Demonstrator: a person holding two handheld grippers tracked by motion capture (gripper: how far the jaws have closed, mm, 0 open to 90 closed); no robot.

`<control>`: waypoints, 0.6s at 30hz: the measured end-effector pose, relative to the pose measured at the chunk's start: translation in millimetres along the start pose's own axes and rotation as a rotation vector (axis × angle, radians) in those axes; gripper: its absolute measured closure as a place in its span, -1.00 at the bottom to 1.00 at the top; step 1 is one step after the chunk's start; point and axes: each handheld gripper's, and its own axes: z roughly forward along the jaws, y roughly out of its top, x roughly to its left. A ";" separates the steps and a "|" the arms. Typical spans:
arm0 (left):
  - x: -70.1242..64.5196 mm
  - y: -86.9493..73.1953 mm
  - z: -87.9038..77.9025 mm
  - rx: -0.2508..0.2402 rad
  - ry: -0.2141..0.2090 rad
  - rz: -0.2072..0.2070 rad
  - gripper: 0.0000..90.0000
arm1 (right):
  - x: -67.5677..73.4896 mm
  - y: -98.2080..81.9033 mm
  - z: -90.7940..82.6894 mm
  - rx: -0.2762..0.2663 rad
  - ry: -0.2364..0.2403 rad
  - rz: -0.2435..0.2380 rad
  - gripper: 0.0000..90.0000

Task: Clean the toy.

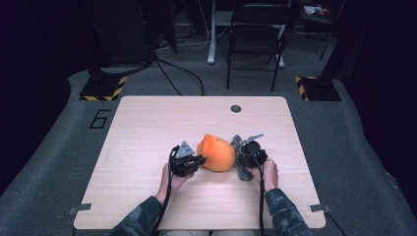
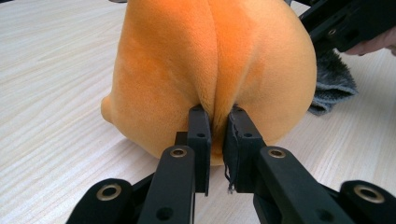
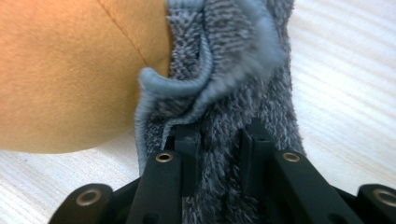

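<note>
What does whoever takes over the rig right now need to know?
Left gripper: shut, pinching a fold of the orange plush toy, which sits mid-table.
Right gripper: shut on the grey fuzzy cloth, which lies against the toy's right side on the table.
Done: both things gripped.
Left: likely bring cloth and toy together, wiping or wrapping; I can't tell which. Nothing lifted yet.
</note>
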 end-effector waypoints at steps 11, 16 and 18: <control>0.9 -0.7 0.9 0.010 -0.005 0.001 0.80 | -2.0 14.3 -52.4 -0.211 0.027 0.015 0.64; -1.3 -0.4 1.5 0.003 -0.001 0.004 0.80 | 15.6 24.7 -79.5 -0.337 0.096 -0.013 0.63; -1.3 -0.2 1.2 0.006 -0.002 0.012 0.80 | 27.5 28.5 -84.7 -0.356 0.118 -0.034 0.63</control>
